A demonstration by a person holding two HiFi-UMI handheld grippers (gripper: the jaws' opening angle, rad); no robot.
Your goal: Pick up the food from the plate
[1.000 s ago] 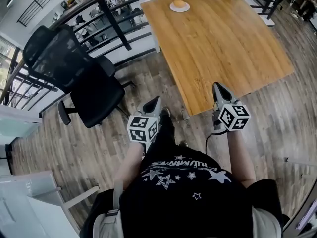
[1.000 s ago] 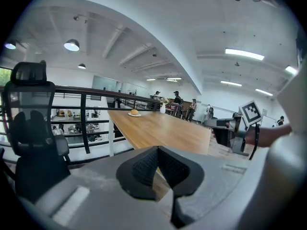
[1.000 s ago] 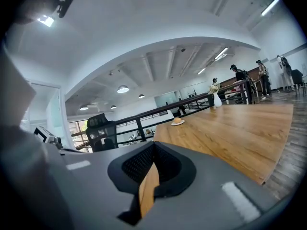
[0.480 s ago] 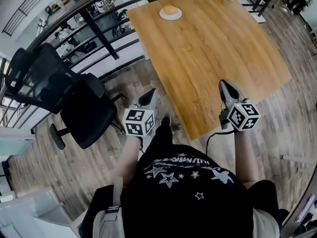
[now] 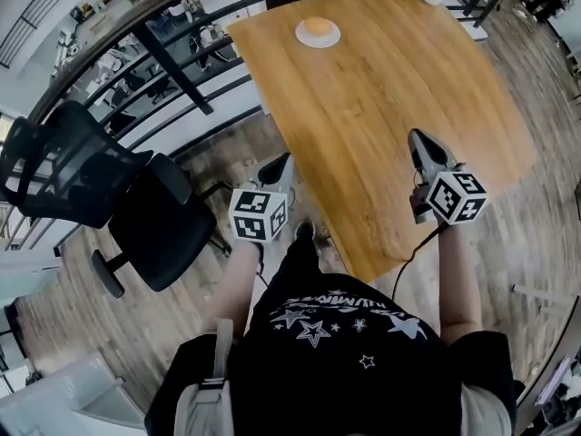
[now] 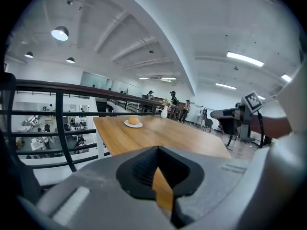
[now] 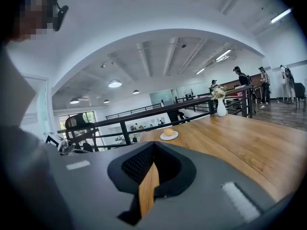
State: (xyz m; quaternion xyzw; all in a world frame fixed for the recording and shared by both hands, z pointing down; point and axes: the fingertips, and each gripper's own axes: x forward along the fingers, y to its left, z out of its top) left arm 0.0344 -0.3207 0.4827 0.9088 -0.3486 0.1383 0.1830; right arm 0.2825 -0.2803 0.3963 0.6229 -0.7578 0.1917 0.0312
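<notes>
Both grippers look pinched shut on my feed, nothing between the jaws. I've got the left gripper over the floor just beside the table, and the right gripper above the table's near end. I see the bun on its plate at the far end, well apart from both. An office chair stands off to the left.
</notes>
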